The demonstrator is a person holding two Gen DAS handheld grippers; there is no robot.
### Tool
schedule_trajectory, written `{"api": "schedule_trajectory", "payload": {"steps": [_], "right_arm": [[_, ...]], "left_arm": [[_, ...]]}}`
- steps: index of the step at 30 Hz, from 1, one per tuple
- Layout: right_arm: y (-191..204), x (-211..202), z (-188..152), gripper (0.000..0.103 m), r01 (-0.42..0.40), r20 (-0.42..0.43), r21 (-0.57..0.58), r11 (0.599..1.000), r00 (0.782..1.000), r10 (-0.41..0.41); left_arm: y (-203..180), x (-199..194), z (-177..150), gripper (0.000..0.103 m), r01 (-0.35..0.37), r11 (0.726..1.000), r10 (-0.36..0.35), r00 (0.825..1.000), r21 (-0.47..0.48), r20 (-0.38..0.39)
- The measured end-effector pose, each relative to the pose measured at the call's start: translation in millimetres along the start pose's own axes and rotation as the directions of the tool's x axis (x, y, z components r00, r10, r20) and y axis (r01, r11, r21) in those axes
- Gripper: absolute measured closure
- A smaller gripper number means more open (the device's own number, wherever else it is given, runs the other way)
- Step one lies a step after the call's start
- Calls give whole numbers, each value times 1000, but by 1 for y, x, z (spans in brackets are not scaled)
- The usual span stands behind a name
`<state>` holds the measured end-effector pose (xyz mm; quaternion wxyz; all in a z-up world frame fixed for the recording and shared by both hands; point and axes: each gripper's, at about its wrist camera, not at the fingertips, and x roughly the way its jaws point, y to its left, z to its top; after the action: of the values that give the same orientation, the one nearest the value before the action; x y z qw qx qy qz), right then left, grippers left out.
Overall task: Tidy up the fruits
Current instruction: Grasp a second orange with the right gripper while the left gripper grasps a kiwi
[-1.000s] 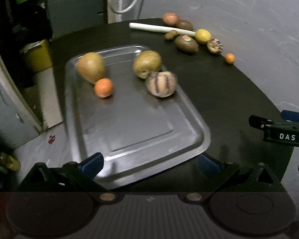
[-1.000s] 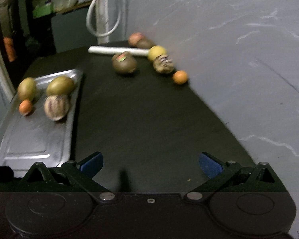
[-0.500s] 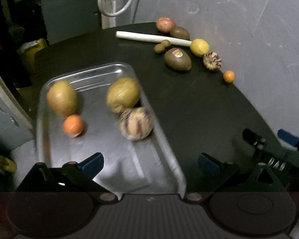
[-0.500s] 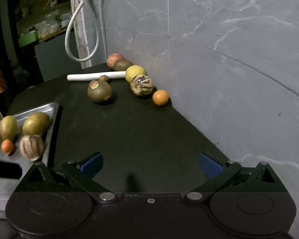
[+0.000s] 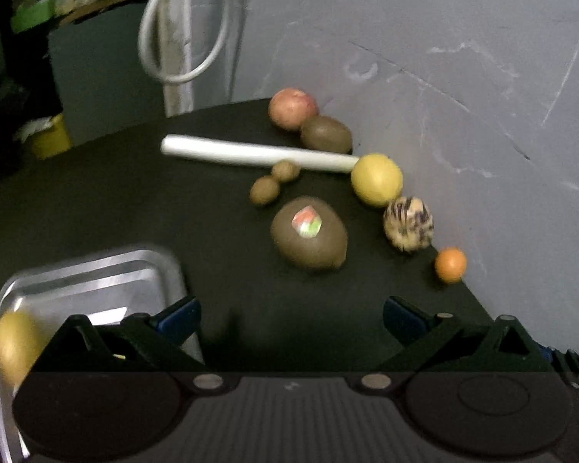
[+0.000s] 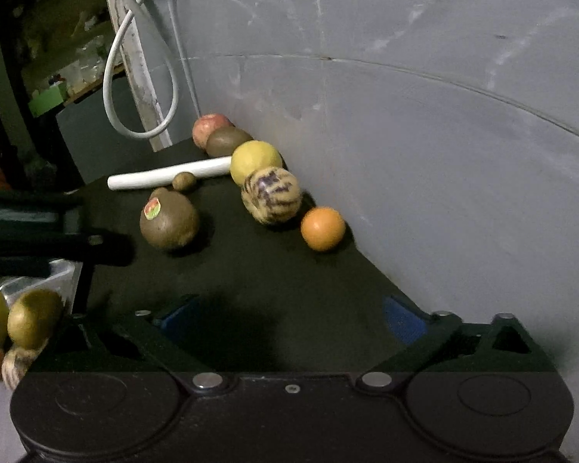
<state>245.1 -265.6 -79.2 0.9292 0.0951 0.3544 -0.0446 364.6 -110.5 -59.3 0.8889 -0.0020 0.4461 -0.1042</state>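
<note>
Reach step: both grippers empty, left gripper jaws wide, right gripper jaws closing on nothing, loose fruit by the wall, big kiwi nearest, tray lower left; next, probably, straddle one fruit and close.

— Where's the fruit on the counter?
— A row along the wall at upper right; the stickered kiwi sits centre frame, before the tube.
— And the tray?
— Lower left, one fruit in it.
</note>
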Motion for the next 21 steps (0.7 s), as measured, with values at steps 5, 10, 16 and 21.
{"api": "schedule_trajectory", "payload": {"steps": [5, 10, 16, 21], "right_arm": [[6, 22, 9, 21, 6, 10, -8, 1000, 1000, -6], [3, 38, 15, 34, 72, 19, 43, 997, 997, -72], [3, 54, 20, 44, 133, 33, 89, 987, 990, -137], [5, 65, 25, 51, 173, 42, 110, 979, 983, -179]], "left_arm": [[-4, 35, 23, 1, -8, 999, 7, 1000, 35, 25], [-3, 62, 37, 1, 6, 1000, -6, 1000, 22, 11], [-8, 79, 39, 6, 14, 999, -14, 1000, 50, -9], [-11, 87, 40, 15, 11, 998, -10, 1000, 57, -19]]}}
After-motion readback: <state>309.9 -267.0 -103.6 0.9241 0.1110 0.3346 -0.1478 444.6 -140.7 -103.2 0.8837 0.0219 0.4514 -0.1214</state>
